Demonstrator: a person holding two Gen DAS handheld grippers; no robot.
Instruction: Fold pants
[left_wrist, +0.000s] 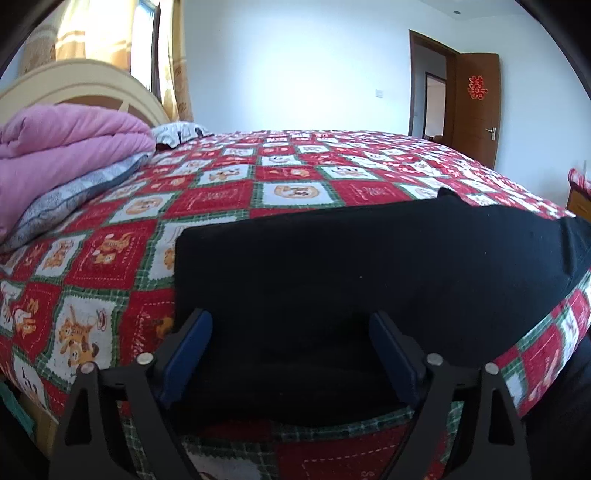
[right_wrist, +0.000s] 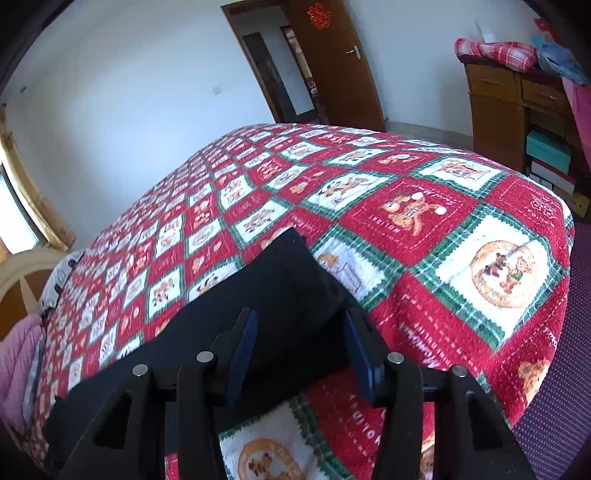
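Black pants (left_wrist: 369, 258) laid flat as a long band along the near edge of the bed (left_wrist: 295, 173), on a red, white and green patchwork quilt (right_wrist: 406, 221). Left gripper (left_wrist: 291, 354) low over the near edge, blue-padded fingers (left_wrist: 188, 354) spread wide, straddling a raised fold of the black cloth; nothing clamped between them. Right gripper (right_wrist: 301, 354) near the foot-end corner of the bed, fingers (right_wrist: 242, 354) also parted, with the end of the pants lying between and beneath them; contact with the cloth impossible to tell. Folded pink blanket (left_wrist: 62, 147) on a grey pillow (left_wrist: 66, 203) at the head end, beside the cream headboard (left_wrist: 74, 85). Brown door (right_wrist: 332, 62) ajar behind the far edge; wooden dresser (right_wrist: 509, 110) beyond the foot end.
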